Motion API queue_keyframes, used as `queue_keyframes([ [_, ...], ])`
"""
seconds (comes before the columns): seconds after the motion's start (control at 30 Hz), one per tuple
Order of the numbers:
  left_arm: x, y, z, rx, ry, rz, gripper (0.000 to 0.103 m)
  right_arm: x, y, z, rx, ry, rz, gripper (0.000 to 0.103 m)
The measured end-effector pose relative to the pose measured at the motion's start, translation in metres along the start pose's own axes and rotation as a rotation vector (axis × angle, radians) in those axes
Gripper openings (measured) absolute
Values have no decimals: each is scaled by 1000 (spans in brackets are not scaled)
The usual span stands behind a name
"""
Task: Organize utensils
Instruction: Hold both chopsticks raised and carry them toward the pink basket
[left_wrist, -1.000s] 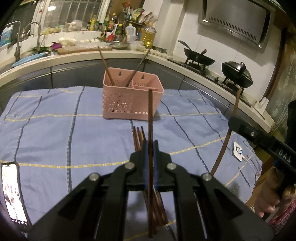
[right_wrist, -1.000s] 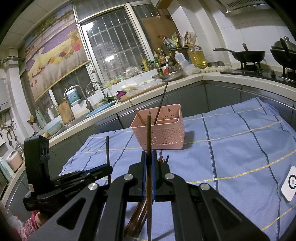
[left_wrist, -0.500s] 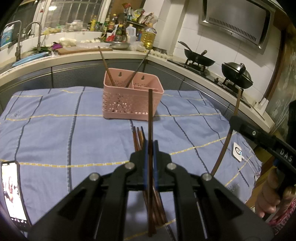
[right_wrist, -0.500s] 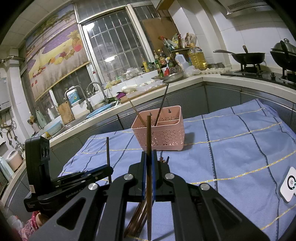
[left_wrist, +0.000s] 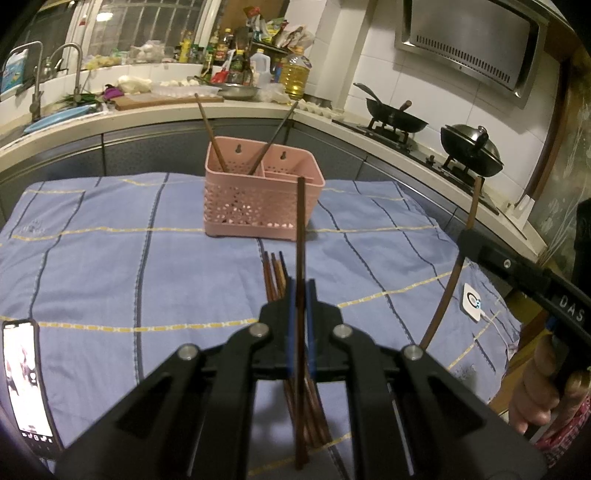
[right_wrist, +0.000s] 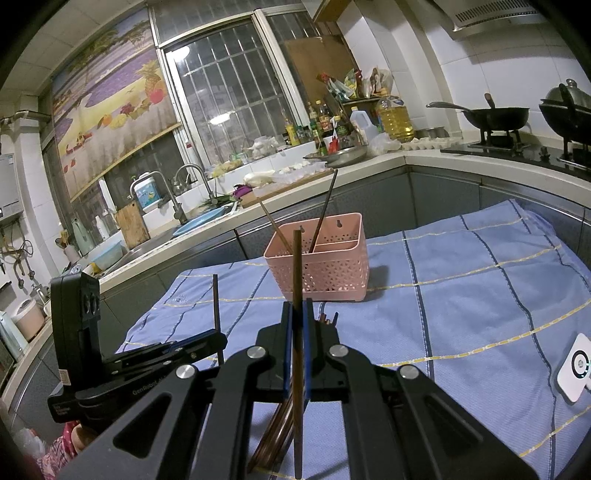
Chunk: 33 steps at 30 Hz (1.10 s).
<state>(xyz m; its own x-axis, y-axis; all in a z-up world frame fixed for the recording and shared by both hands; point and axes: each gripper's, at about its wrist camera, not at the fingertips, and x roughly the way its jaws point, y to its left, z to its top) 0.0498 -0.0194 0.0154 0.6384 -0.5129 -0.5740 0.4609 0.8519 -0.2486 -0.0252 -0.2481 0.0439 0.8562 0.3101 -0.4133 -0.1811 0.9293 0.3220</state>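
So right now each claw has a chopstick pinched upright between its blue pads. The left claw (left_wrist: 301, 325) is clamped on a dark chopstick (left_wrist: 301, 229), and the right claw (right_wrist: 297, 343) is clamped on a brown chopstick (right_wrist: 296, 266). Both hover over the blue cloth (left_wrist: 110, 266) spread on the tabletop, neither near the bin yet.

The pink holder (left_wrist: 258, 199) sits further back on the cloth, well apart from both claws. It's a perforated plastic caddy, boxy, with a divider splitting it into compartments. Two chopsticks (left_wrist: 210, 129) lean out of the left compartment, tilting opposite ways. A loose bundle of chopsticks (left_wrist: 275, 271) lies flat on the cloth just beyond the left claw, thin reddish-brown lacquered-looking sticks.

My read: this is the carry step, sticks picked up and waiting to go in. Next move would be reaching forward over the holder's rim and dropping each stick tip-down into a compartment. The sticks are thin and smooth, so they could pivot in the pads if they bump the rim.

There's also a phone (left_wrist: 26, 373) on the left edge of the cloth.
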Motion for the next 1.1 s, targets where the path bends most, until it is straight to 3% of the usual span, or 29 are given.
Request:
queue_keyframes([
  [0.3, -1, 0, 1, 2, -3, -2, 4, -3, 2, 7, -7, -12, 3, 5],
  [0.87, -26, 21, 52, -50, -100, -27, 4, 3, 13, 55, -55, -97, 45, 5],
  [1.1, -26, 17, 56, -39, -112, -27, 4, 5, 11, 52, -57, -96, 41, 5],
])
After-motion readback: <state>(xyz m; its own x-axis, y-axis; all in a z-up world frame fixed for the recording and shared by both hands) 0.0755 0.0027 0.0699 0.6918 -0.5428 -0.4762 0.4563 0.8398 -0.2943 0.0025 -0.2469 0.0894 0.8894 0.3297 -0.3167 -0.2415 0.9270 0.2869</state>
